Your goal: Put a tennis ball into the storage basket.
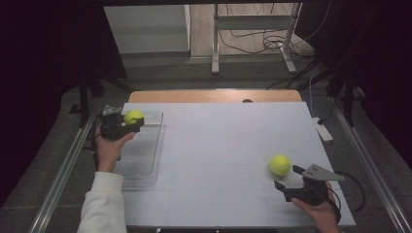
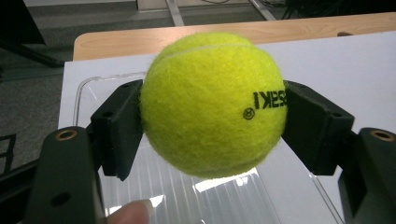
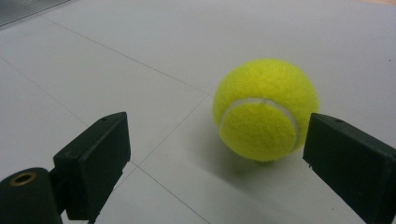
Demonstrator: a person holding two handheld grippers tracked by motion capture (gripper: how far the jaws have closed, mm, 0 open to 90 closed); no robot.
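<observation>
Jaws of left gripper (image 1: 127,122) clamp tennis ball (image 1: 133,116); right gripper (image 1: 287,178) jaws gape

The tennis ball (image 2: 212,102) at the centre of the left gripper view carried black print on its right side, upside down, reading roughly "SEKI", its first letters hidden by the jaw. Below it sat a small circled mark, too small to read.

We log two hand-held grippers: the left gripper (image 1: 127,124) and the right gripper (image 1: 287,178), both matte black with blocky rectangular jaws and brass-ringed screw holes in the bodies. The right carries a grey three-cornered plate (image 1: 318,172) with small holes, and a black cable (image 1: 353,187) trails from it. We note a white sleeve (image 1: 103,204) on the left forearm.
</observation>
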